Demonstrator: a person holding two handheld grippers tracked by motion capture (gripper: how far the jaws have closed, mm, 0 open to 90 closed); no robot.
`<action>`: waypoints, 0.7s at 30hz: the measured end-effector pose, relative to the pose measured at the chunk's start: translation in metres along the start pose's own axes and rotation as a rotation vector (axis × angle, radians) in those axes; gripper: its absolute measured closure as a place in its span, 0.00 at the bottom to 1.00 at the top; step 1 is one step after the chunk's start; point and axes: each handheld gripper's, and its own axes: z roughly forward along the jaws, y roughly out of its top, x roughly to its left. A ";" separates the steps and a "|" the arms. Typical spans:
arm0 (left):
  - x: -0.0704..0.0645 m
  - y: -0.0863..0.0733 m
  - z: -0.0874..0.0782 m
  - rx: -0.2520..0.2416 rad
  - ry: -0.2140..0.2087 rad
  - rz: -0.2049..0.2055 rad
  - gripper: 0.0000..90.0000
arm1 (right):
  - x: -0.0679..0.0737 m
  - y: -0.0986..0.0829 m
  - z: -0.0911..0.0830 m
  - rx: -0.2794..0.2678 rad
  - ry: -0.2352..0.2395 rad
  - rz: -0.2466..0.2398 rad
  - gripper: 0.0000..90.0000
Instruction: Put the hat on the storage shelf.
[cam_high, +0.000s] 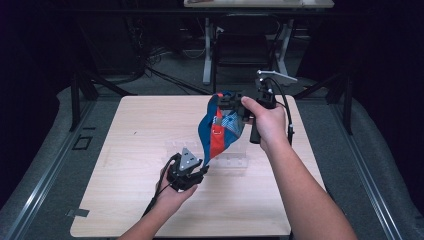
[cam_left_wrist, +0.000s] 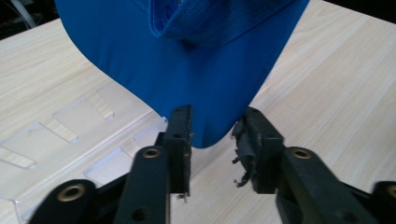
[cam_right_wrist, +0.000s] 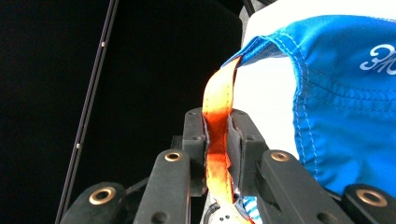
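A blue cap (cam_high: 206, 131) with an orange strap hangs above the middle of the wooden table (cam_high: 135, 135). My right gripper (cam_high: 223, 103) holds it up from the top, shut on the orange strap (cam_right_wrist: 219, 95); the cap's blue fabric (cam_right_wrist: 345, 112) fills the right of the right gripper view. My left gripper (cam_high: 202, 169) sits low, at the cap's bottom tip. In the left gripper view the blue brim (cam_left_wrist: 187, 65) dips between the jaws of the left gripper (cam_left_wrist: 214, 136), which stand apart and open around its tip.
A clear plastic stand (cam_high: 232, 161) lies on the table under the cap, also in the left gripper view as the clear stand (cam_left_wrist: 70, 135). Dark floor, cables and a desk frame (cam_high: 210, 45) lie beyond the far edge.
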 end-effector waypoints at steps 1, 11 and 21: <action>0.000 0.001 0.002 0.006 0.000 0.002 0.78 | 0.000 0.000 0.000 -0.003 0.000 0.003 0.87; 0.007 -0.004 -0.006 -0.019 0.035 0.035 0.96 | 0.001 -0.001 0.000 0.000 0.011 0.007 0.87; 0.011 -0.016 -0.001 -0.006 0.032 0.032 0.96 | -0.007 -0.002 0.011 0.021 -0.001 0.018 0.87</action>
